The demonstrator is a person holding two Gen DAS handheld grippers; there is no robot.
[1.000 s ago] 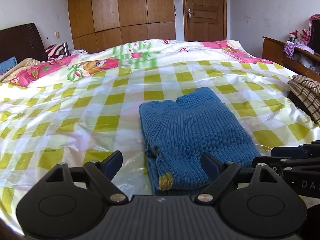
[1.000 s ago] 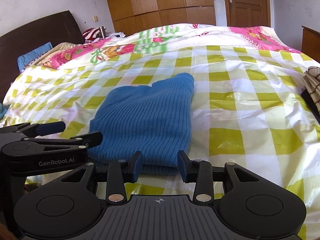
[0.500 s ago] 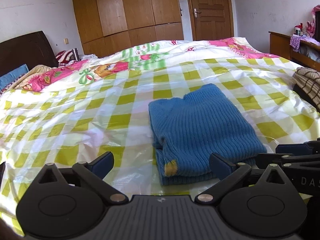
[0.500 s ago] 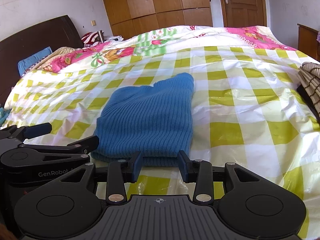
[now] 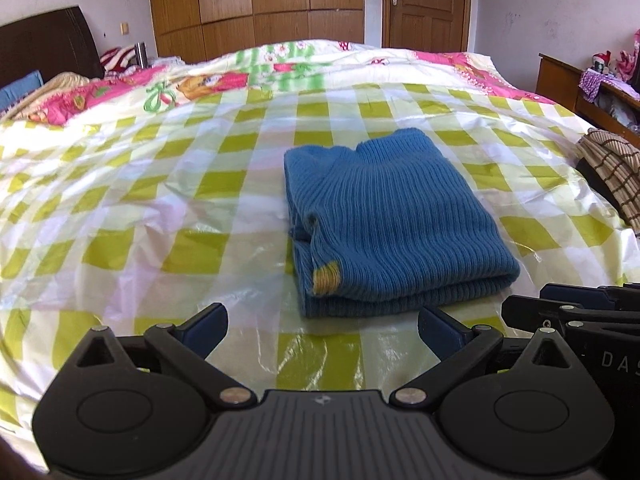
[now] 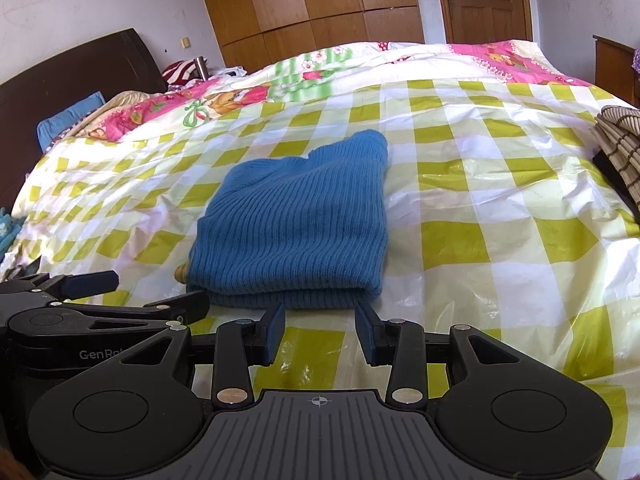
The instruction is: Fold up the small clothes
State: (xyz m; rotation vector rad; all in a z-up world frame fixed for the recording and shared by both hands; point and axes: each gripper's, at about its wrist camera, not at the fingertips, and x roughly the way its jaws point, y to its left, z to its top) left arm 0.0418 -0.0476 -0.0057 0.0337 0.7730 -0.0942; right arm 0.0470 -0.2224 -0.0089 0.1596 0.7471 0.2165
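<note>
blue ribbed sweater (image 5: 392, 224) folded into a thick rectangle, lying flat on the yellow-and-white checked plastic sheet (image 5: 168, 216) over the bed. folded edge nearest the tools, small yellow patch (image 5: 327, 277) showing at its near-left corner. sits just ahead of both tools, touching neither.

left gripper (image 5: 322, 330) spread to full width, holding nothing, jaws just been opening, only bare sheet between them; sweater ahead and slightly right of its centre. right gripper (image 6: 320, 322) partly open, nothing pinched; fingertips just short of the sweater's near edge, fold lined up with the gap. visible in the left wrist view as black linkage at far right (image 5: 580, 312), close beside the left tool; left tool likewise at the lower left of the right wrist view (image 6: 104, 300).

nothing lying between tools and sweater, only crinkled sheet.

further out: brown striped cloth (image 5: 612, 172) ahead-right at the bed edge, well apart from the sweater. pink cartoon quilt (image 5: 208, 84) bunched across the far side of the bed. dark headboard (image 6: 72, 76) ahead-left with a blue pillow (image 6: 68, 118) and a red-striped item (image 6: 180, 72) beside it. wooden wardrobe (image 5: 256, 4) and door (image 5: 424, 4) on the back wall. wooden cabinet (image 5: 560, 80) far right, cluttered top.
</note>
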